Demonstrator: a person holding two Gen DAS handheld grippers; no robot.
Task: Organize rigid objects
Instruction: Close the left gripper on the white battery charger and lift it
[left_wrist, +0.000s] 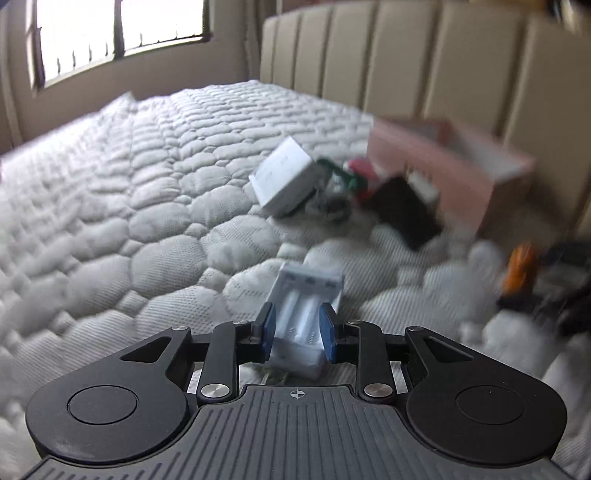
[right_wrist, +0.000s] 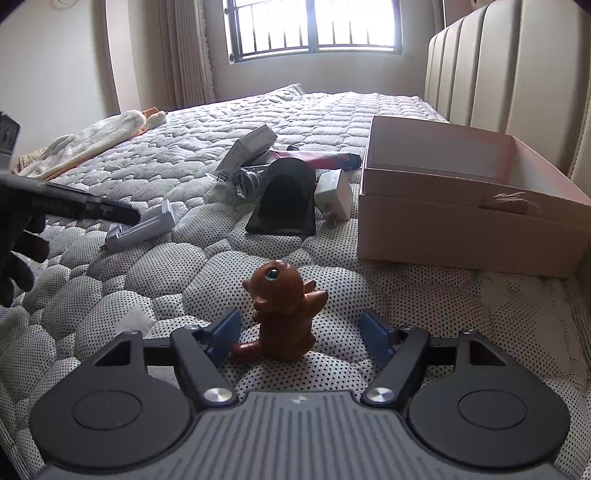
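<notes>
The left hand-held gripper (left_wrist: 297, 326) is clamping a white charger (left_wrist: 304, 310) between its blue pads, holding it over the mattress (left_wrist: 110, 221). The right hand-held gripper (right_wrist: 300, 330) is standing wide, its pads flanking but not touching an orange figurine (right_wrist: 282, 314) that is sitting upright on the bed. Farther out at 12 o'clock in the right view, a black stand (right_wrist: 284, 203), a white adapter (right_wrist: 334, 197) and a white carton (right_wrist: 245, 151) are lying clustered together. At 2 o'clock, the open pink box (right_wrist: 461, 229) is resting by the headboard (right_wrist: 498, 74).
</notes>
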